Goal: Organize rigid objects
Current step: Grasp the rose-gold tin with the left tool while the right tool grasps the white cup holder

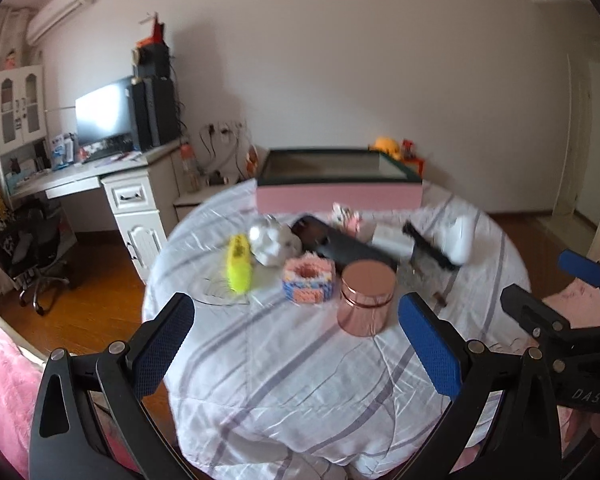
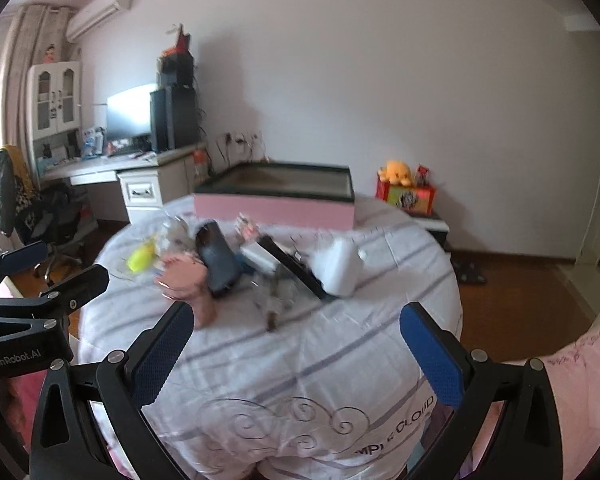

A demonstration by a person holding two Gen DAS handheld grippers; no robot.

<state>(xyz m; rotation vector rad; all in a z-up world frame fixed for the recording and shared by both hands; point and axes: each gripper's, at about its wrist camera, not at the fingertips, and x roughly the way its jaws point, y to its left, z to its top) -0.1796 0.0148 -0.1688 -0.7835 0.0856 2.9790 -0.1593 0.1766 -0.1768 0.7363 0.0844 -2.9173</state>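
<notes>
On a round table under a striped white cloth [image 1: 300, 360] lie a rose-gold tin [image 1: 366, 297], a pink-and-blue beaded box [image 1: 309, 280], a yellow toy [image 1: 239, 262], a white figure [image 1: 271, 242], a black case [image 1: 332, 244] and a white bottle [image 1: 460, 236]. A pink storage box [image 1: 338, 178] stands open at the far edge. My left gripper [image 1: 300, 348] is open above the near cloth, short of the tin. My right gripper [image 2: 300, 356] is open too, nothing between its fingers, with the white bottle [image 2: 342, 266] and black case [image 2: 220, 264] ahead.
A white desk [image 1: 112, 184] with a monitor and an office chair [image 1: 32, 248] stand to the left. A small stand with red boxes and a yellow plush [image 2: 404, 192] is at the right wall. Wooden floor surrounds the table. Pink fabric lies at the near left.
</notes>
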